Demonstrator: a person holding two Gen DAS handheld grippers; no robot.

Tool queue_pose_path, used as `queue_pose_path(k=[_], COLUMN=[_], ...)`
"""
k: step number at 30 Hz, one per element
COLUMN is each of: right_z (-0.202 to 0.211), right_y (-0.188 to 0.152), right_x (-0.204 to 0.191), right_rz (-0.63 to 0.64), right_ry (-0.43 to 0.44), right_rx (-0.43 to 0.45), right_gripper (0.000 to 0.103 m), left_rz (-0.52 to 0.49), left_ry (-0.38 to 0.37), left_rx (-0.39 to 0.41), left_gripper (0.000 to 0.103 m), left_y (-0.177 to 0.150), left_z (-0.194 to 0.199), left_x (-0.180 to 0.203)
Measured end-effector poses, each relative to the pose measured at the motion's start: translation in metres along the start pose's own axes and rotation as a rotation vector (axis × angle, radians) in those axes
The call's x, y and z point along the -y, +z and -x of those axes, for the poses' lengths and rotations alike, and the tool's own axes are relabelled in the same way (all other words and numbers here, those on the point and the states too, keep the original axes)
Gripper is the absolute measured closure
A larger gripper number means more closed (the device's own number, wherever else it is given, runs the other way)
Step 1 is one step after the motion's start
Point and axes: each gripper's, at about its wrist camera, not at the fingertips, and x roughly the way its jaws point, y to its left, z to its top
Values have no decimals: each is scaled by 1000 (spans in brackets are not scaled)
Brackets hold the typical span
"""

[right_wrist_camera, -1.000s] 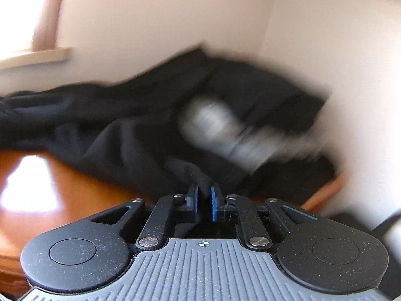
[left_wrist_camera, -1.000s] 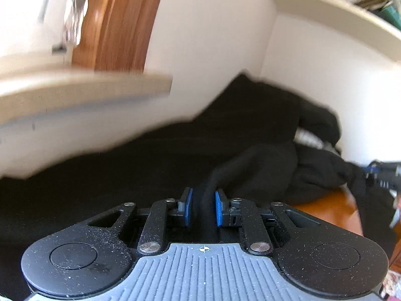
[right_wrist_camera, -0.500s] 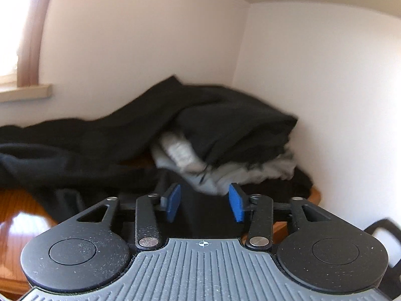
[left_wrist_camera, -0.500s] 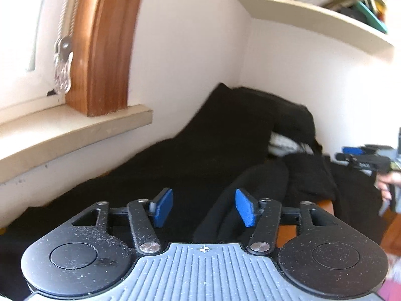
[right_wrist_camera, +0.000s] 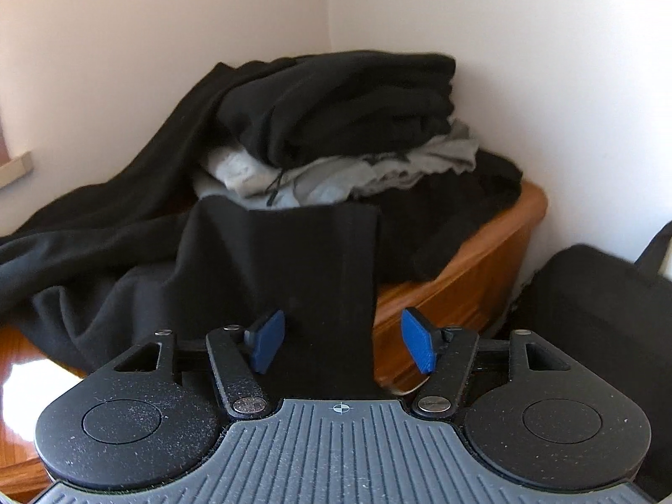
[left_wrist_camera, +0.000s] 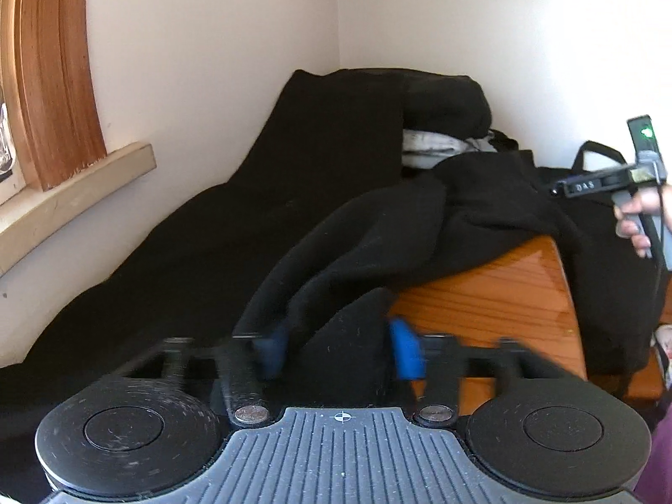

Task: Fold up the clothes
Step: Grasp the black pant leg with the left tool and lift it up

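A large black garment [left_wrist_camera: 235, 252] lies spread over the wooden table [left_wrist_camera: 495, 294] along the wall, its near folds bunched. My left gripper [left_wrist_camera: 338, 350] is open, blue pads wide apart, with a fold of the black cloth lying loose between them. In the right wrist view my right gripper [right_wrist_camera: 342, 346] is also open, and a flat black panel of cloth [right_wrist_camera: 302, 277] hangs over the table edge between its pads, untouched. Behind it sits a stack of folded clothes [right_wrist_camera: 344, 126], black on top of grey. The other gripper [left_wrist_camera: 621, 180] shows at the far right, held by a hand.
The table stands in a room corner with white walls on two sides. A wooden window frame [left_wrist_camera: 50, 84] and sill [left_wrist_camera: 71, 197] are at the left. A black bag [right_wrist_camera: 596, 315] sits beside the table's right edge [right_wrist_camera: 483, 260].
Both grippers were shut on black cloth a second ago; both have opened wide and pulled back. The cloth has dropped onto the table and its edge.
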Motion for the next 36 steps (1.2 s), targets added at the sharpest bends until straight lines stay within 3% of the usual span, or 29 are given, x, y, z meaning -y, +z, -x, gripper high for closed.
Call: queue_pose_path(k=[1, 2, 3, 4, 5, 8, 12, 17, 21, 25, 28, 30, 31, 33, 36], right_z=[-1, -2, -3, -3, 0, 22, 43, 58, 44, 43, 70, 81, 81, 66, 51], right_y=[-1, -1, -1, 0, 1, 15, 33, 56, 102, 169, 206, 220, 226, 227, 207], right_x=[3, 6, 9, 11, 11, 12, 8, -28, -70, -114, -128, -122, -117, -99, -68], right_rz=[-17, -31, -42, -43, -33, -11, -4, 96, 200, 259, 278, 244, 225, 176, 92], right_ry=[12, 31, 57, 69, 63, -26, -16, -3, -39, -87, -150, -192, -220, -290, -269], right_rx=[5, 8, 10, 14, 20, 123, 191, 249, 298, 468, 671, 712, 688, 552, 427], right_gripper=[41, 50, 75, 91, 98, 98, 98, 98, 98, 99, 98, 90, 84, 52, 50], left_rz=[21, 41, 58, 75, 93, 155, 188, 230, 274, 308, 292, 275, 264, 243, 212], left_ry=[-9, -16, -12, -9, -7, -17, -10, -1, 40, 42, -35, -106, -129, -175, -236], left_rx=[11, 26, 58, 89, 120, 180, 207, 242, 284, 333, 344, 327, 288, 210, 101], left_gripper=[95, 95, 96, 96, 96, 96, 96, 96, 96, 96, 97, 96, 94, 85, 82], left_y=[2, 4, 6, 9, 12, 14, 12, 9, 13, 26, 33, 36, 36, 34, 32], left_z=[3, 8, 18, 28, 39, 68, 83, 103, 114, 132, 145, 147, 137, 116, 87], left_x=[-5, -10, -17, -24, -32, -55, -70, -88, -106, -113, -100, -87, -77, -59, -31])
